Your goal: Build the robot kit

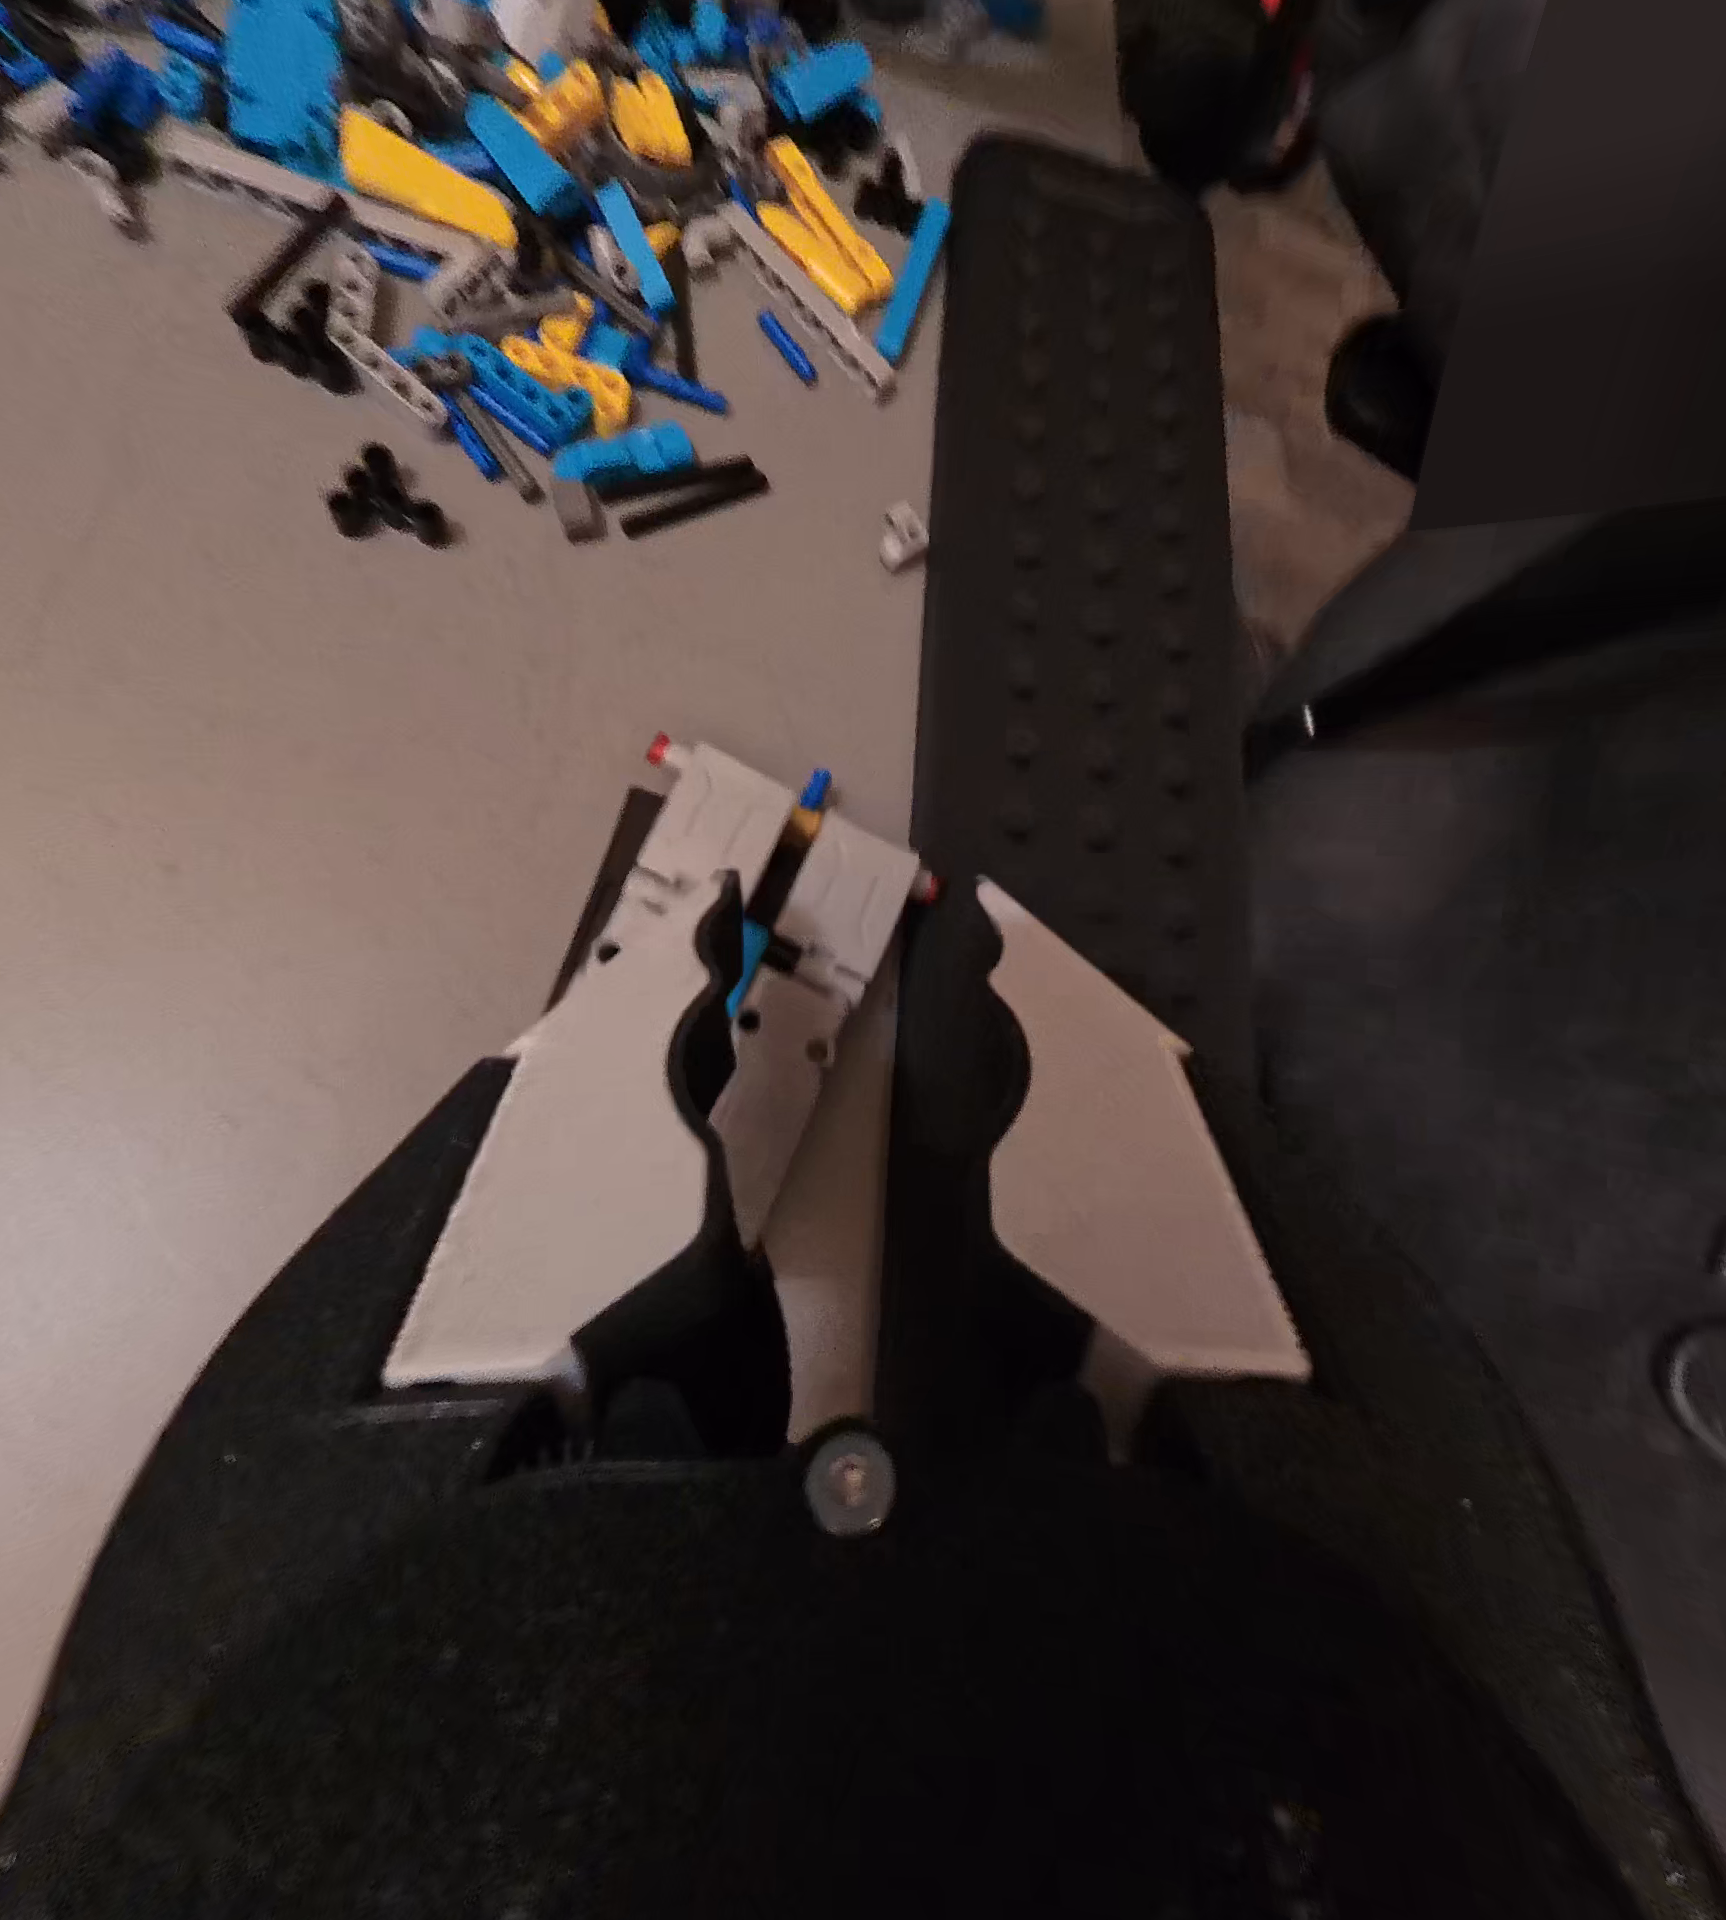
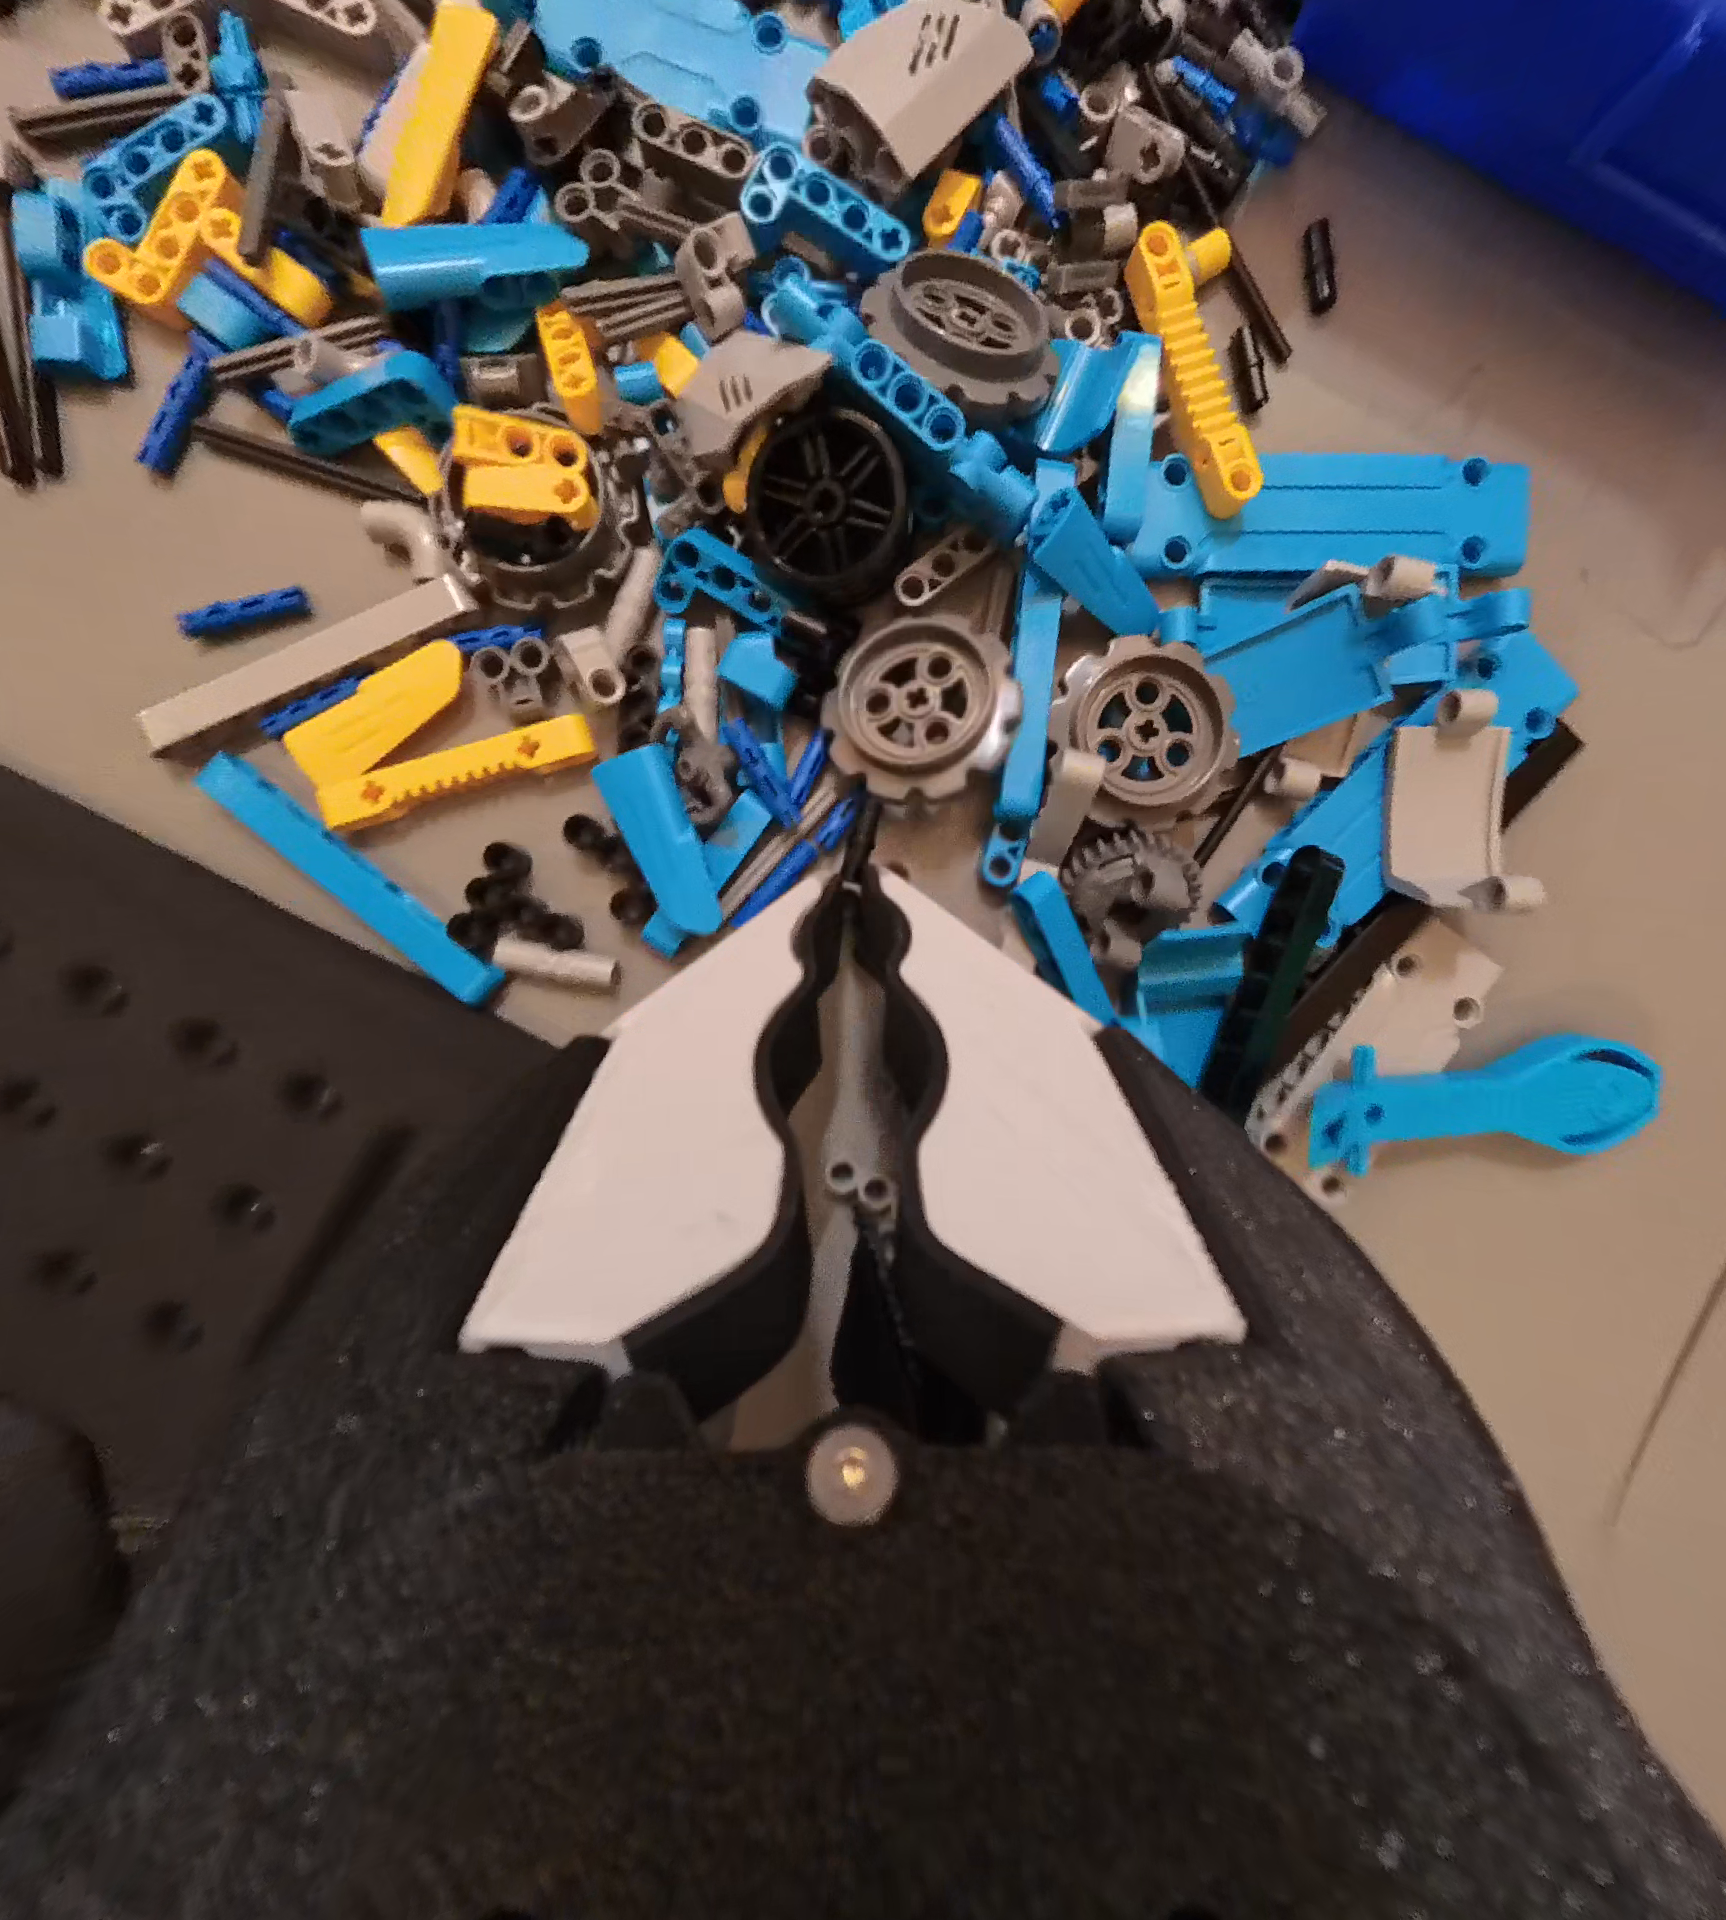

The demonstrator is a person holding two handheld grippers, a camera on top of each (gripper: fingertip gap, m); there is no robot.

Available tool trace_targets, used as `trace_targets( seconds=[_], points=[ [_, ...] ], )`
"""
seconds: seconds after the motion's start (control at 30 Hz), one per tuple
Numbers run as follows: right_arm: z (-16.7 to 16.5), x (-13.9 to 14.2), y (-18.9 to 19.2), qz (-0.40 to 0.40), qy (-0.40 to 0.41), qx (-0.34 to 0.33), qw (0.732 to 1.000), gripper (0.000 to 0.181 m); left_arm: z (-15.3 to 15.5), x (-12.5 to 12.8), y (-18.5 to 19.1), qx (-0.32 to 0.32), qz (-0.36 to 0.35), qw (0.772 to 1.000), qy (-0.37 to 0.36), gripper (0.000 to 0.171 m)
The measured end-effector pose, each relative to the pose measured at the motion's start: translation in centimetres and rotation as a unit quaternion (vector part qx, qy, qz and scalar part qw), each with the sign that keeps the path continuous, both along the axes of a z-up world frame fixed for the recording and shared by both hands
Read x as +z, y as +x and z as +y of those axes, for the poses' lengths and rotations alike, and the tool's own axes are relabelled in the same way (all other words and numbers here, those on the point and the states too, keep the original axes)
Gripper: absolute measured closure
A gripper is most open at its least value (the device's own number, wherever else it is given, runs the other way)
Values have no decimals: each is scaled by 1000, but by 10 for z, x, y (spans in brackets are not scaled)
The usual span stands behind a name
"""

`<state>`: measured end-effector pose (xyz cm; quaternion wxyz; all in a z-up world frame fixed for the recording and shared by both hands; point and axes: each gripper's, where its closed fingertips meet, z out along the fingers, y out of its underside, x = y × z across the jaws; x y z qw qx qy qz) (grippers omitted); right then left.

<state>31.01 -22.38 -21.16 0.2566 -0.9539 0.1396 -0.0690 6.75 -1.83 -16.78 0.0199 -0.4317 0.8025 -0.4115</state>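
Near left, your left gripper (image 1: 838, 914): fingers pinch a white panel assembly (image 1: 724, 821) that carries blue and red pins.
Black perforated board (image 1: 1077, 520): just right of that assembly.
Loose pile (image 2: 838, 468): blue, yellow and grey parts, far centre, unjoined.
Your right gripper (image 2: 854, 891): pressed nearly together, seemingly on a thin black axle (image 2: 857, 847).
Blue bin (image 2: 1617, 156): far right.
Writing: none readable.

left hand-held gripper (image 1: 833, 894) clamps white brick assembly (image 1: 734, 831) | loose bricks pile (image 1: 526, 208) beyond
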Motion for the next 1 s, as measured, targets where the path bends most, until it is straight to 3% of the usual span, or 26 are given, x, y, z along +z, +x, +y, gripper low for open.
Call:
trace_targets(
  seconds=[0.1,0.2,0.37,0.5,0.7,1.0],
  points=[
    [-6,10,-12,-38,-10,14,999,179,-11,19,21,59,-4,996,-68,136],
    [13,31,-41,-76,25,64,995,179,-33,39,29,65,-3,988,-143,136],
    [97,80,-156,-98,184,262,942,179,-58,38,35,39,-48,994,-92,146],
    [126,94,-213,-92,234,359,899,179,-74,43,7,-41,-92,993,-55,151],
    [138,89,-246,-105,222,423,872,179,-73,50,-10,-43,-91,993,-65,154],
    [146,86,-261,-96,228,449,858,179,-69,43,-20,-61,-96,992,-61,167]
  ],
)
